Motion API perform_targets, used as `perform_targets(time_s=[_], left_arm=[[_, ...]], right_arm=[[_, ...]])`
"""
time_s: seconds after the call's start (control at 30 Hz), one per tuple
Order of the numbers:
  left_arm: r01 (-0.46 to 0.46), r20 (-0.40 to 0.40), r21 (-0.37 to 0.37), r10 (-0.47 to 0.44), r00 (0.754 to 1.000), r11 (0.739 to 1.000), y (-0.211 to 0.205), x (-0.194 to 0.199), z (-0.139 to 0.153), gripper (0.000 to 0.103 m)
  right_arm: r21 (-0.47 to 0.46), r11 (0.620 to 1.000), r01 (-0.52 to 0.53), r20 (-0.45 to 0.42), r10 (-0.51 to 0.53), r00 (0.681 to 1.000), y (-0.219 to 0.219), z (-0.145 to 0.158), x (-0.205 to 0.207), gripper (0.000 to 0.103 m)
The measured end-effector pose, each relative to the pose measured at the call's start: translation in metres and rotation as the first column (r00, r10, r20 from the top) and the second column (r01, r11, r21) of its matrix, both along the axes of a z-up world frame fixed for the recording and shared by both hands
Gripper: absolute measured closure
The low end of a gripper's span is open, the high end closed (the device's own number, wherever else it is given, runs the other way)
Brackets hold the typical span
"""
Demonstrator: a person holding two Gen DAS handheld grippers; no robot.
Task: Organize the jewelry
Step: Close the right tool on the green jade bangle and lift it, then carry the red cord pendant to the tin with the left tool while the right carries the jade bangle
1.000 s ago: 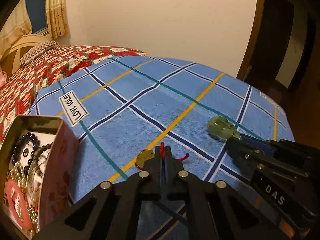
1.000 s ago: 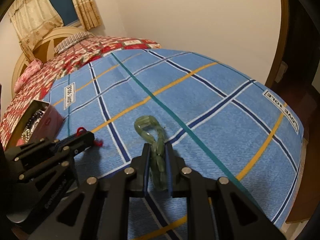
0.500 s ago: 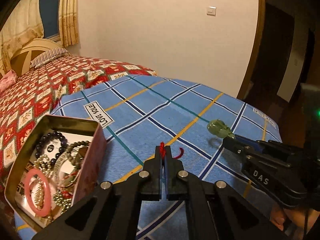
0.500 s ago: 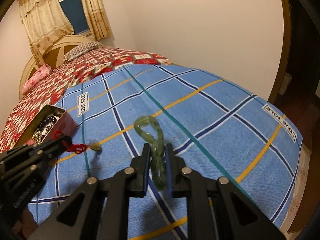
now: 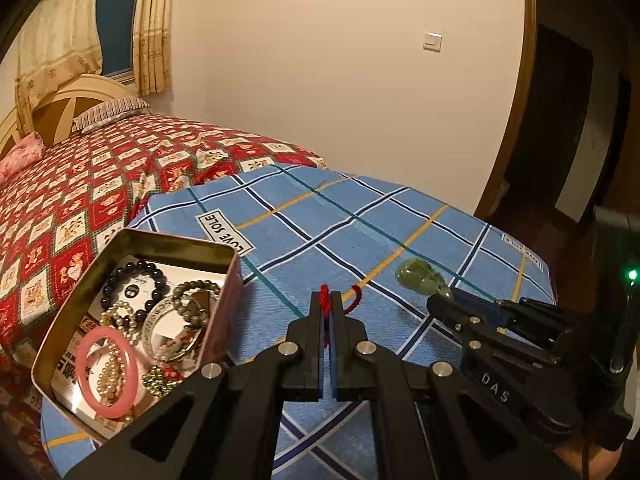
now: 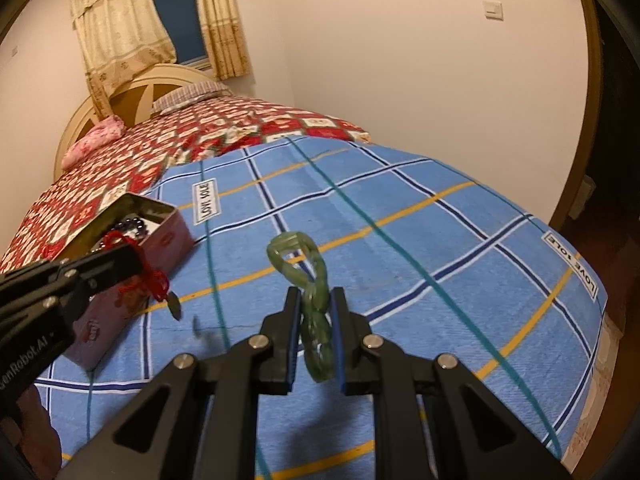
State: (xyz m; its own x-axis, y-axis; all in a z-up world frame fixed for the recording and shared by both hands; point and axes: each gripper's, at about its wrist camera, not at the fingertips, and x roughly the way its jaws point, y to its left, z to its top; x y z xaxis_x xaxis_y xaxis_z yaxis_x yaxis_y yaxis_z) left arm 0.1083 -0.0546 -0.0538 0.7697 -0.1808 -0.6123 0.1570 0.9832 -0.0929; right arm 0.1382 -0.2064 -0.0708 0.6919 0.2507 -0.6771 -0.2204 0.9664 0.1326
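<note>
Nearest the left camera, the left gripper (image 5: 329,312) is clenched on a thin red cord (image 5: 325,300), whose small dark pendant (image 6: 174,307) dangles clear of the blue checked blanket (image 5: 320,220). The right gripper (image 6: 316,320) grasps a green jade-like link bracelet (image 6: 316,304), its long axis running along the fingers, the loop end pointing away. The open pink metal tin (image 5: 80,264), already holding beaded bracelets and a pink bangle (image 5: 107,372), sits at the blanket's near left corner, just left of the left gripper's fingers. By my judgement the left hand is nearer and would drop first.
</note>
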Motion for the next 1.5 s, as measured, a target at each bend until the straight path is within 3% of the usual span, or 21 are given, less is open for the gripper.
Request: perform_targets(time_s=[1.5], left_arm=[[-0.186, 0.090, 0.002, 0.185, 0.979, 0.983, 0.088, -0.026, 0.038, 0.103]], right_arm=[[-0.027, 0.976, -0.218, 0.118, 0.220, 0.968, 0.093, 0.040, -0.018, 0.086]])
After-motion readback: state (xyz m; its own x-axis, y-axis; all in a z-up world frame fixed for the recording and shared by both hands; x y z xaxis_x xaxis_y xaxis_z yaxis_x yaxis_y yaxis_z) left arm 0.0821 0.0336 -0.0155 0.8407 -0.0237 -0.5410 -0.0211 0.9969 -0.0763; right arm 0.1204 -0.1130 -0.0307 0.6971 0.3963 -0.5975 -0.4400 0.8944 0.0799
